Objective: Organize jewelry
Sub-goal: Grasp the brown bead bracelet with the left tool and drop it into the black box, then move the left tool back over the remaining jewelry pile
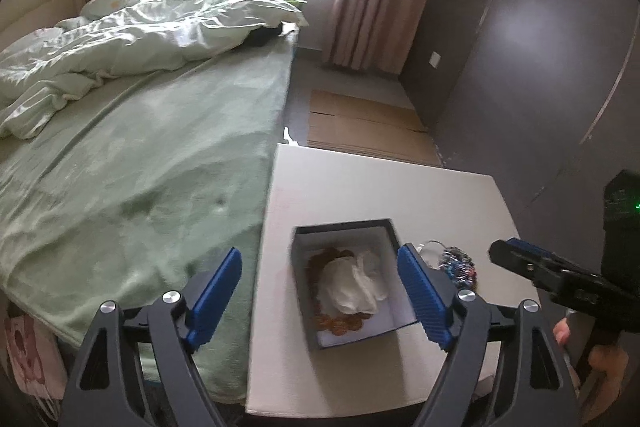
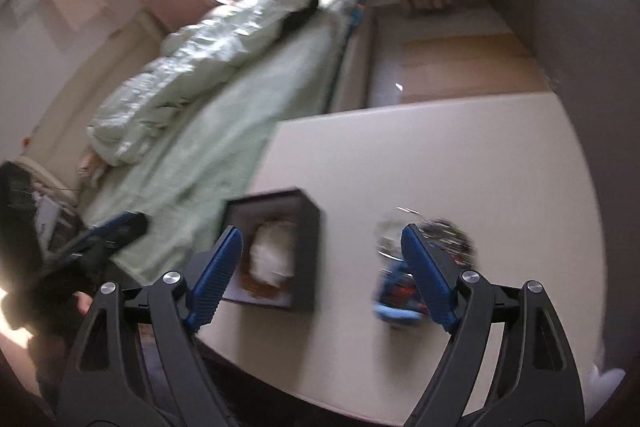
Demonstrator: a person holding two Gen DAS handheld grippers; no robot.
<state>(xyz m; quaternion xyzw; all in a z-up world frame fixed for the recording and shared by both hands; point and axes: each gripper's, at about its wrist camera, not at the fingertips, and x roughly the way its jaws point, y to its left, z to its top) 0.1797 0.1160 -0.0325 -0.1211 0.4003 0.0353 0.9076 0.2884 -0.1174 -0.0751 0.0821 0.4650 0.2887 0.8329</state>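
Nearest the lens, left gripper (image 1: 320, 293), blue pads spread wide, nothing pinched, hanging over the dark open box (image 1: 352, 281) on the white table (image 1: 360, 187). Inside the box: crumpled white tissue (image 1: 354, 285) on top of an amber bead strand (image 1: 340, 323). Right gripper (image 2: 322, 281) also spread, empty, hovering above the table between the box and the jewelry pile (image 2: 424, 267); one pad in front of the pile, contact not possible to tell because of blur. Pile of bracelets and beads just beside the box's right wall, still outside, with a blue piece at its near edge. Probably the step in hand: picking one piece from the pile for the box. For doing it well: lower the right jaws straight over one single strand, close only when both pads flank it, lift slowly against tangling, keep clear of the box wall. Green bed (image 1: 140, 167) beside the table, not involved.
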